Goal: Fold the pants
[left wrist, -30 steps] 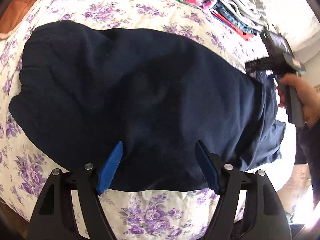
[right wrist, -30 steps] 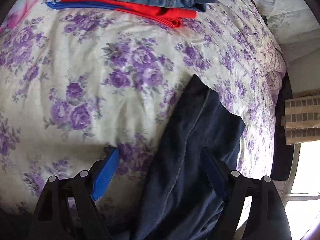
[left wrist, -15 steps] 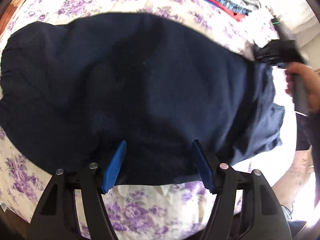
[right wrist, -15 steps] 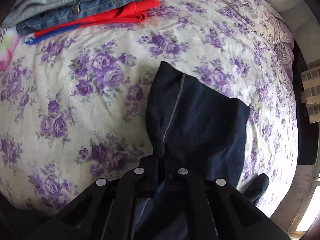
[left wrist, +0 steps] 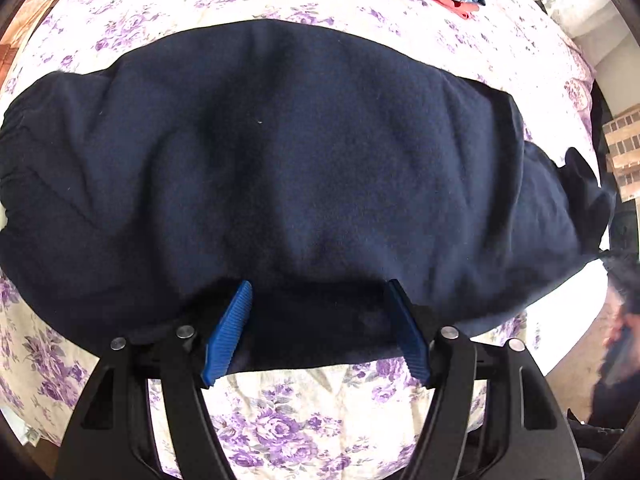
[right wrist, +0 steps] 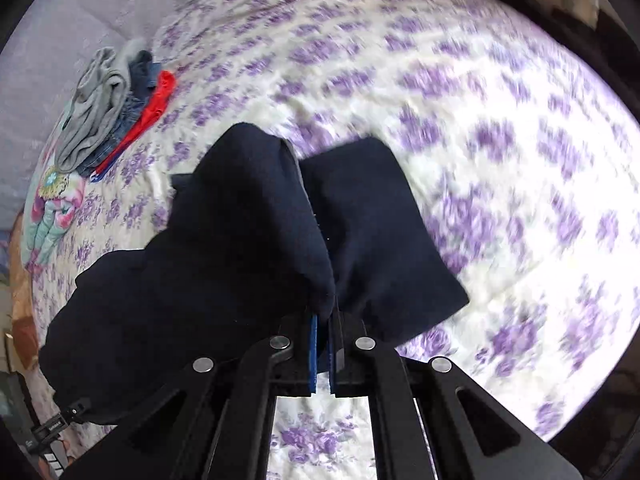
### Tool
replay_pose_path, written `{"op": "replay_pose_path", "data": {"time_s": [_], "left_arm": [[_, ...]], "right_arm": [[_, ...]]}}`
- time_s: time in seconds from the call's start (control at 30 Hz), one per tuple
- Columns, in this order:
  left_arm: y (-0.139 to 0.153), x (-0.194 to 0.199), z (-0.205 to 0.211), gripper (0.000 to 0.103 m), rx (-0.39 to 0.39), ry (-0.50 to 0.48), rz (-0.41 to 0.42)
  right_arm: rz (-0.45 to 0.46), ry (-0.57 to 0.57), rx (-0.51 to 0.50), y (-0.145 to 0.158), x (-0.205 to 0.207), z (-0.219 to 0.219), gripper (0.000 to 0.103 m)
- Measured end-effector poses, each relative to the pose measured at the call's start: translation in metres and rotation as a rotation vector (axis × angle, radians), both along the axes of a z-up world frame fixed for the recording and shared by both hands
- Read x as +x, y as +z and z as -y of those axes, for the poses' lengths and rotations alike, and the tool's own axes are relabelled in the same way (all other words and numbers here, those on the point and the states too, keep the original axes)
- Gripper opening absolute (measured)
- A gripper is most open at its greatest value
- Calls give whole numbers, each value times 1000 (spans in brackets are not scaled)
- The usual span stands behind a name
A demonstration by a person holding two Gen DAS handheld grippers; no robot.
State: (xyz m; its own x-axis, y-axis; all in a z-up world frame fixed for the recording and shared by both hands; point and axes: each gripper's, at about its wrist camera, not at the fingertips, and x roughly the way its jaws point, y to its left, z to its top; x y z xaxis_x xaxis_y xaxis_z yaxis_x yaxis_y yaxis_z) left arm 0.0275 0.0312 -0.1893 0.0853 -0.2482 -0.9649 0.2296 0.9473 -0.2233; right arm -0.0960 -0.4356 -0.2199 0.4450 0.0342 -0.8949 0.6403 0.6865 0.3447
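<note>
While right tool [right wrist: 323,332] grips pants [right wrist: 248,240], raised

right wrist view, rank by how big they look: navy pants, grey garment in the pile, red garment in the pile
1. navy pants, by far the largest, though they hang right by the camera.
2. grey garment.
3. red garment, only a thin strip showing.
The pile sits far off, so true sizes stay unsure.

Setting: home bedroom. Evidence: bed with purple-flowered cream bedspread [left wrist: 304,412]; pile of folded clothes [right wrist: 116,108] on it, grey, denim and red; floral pastel bedding [right wrist: 52,204] beside the pile; dark pants [left wrist: 280,168] spread across the bedspread.
</note>
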Motion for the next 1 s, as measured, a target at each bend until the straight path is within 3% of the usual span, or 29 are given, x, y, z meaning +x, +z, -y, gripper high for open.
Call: {"op": "replay_pose_path", "data": {"time_s": [0.07,0.13,0.27,0.33,0.37,0.4,0.47,0.6,0.63,0.67,0.77,0.87,1.0], "left_arm": [[-2,1,10,67,14,-12,0],[-2,3,12,67,15,-13,-4],[2,3,14,67,11,-11,-9],[11,1,11,66,-5,-10,-10],[16,0,12,66,-26,-8,-10],[24,-2,15,66,-62,-12,-10],[41,-3,28,66,-117,-46,9],[61,-7,81,66,-151,-176,56],[59,-7,94,66,-157,-203,48],[53,-7,111,66,-160,-233,36],[25,-4,151,66,-82,-296,10],[3,-4,165,65,-51,-303,-40],[-14,-4,170,65,-43,-299,-56]], "right_arm": [[70,-80,111,-20,-11,13,5],[84,-94,128,-19,-15,15,6],[14,-19,19,7,-18,8,16],[28,44,-69,29,-17,3,22],[54,83,-113,39,-15,2,32],[69,113,-147,48,-12,3,51],[91,128,-165,53,-3,11,58],[136,138,-29,31,18,31,57],[159,140,15,25,21,34,51],[178,128,55,21,21,37,8],[162,14,4,32,-3,38,10],[94,-87,-11,31,-29,45,10],[-2,-53,-4,-1,-26,47,12]]}}
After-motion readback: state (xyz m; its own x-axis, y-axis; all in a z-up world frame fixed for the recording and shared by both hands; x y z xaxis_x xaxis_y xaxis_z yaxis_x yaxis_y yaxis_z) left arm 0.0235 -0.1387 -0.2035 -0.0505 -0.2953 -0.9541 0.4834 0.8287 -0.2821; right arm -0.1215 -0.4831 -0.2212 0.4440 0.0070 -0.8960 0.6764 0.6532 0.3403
